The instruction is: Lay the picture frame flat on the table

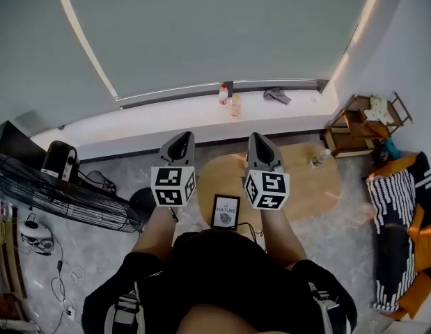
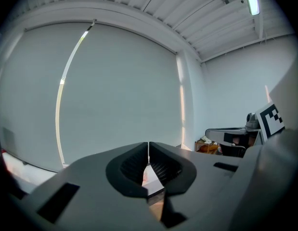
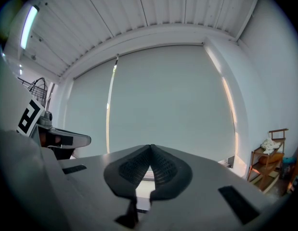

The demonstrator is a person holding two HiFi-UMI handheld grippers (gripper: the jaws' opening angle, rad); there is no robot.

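A small black picture frame (image 1: 225, 211) with a white print lies flat on the near edge of the round wooden table (image 1: 312, 186), face up, between my two forearms. My left gripper (image 1: 179, 143) is raised well above the table, left of the frame, jaws shut with nothing in them. My right gripper (image 1: 260, 145) hangs level beside it, right of the frame, also shut and empty. In the left gripper view the left gripper (image 2: 149, 145) has its tips touching; in the right gripper view the right gripper (image 3: 150, 147) shows the same. Both point at the grey window blind.
A plastic bottle (image 1: 319, 158) lies on the table's far right. Two bottles (image 1: 223, 94) stand on the window sill. A black fan (image 1: 62, 197) lies on the floor at left. A wooden shelf (image 1: 361, 124) and a striped chair (image 1: 400, 221) stand at right.
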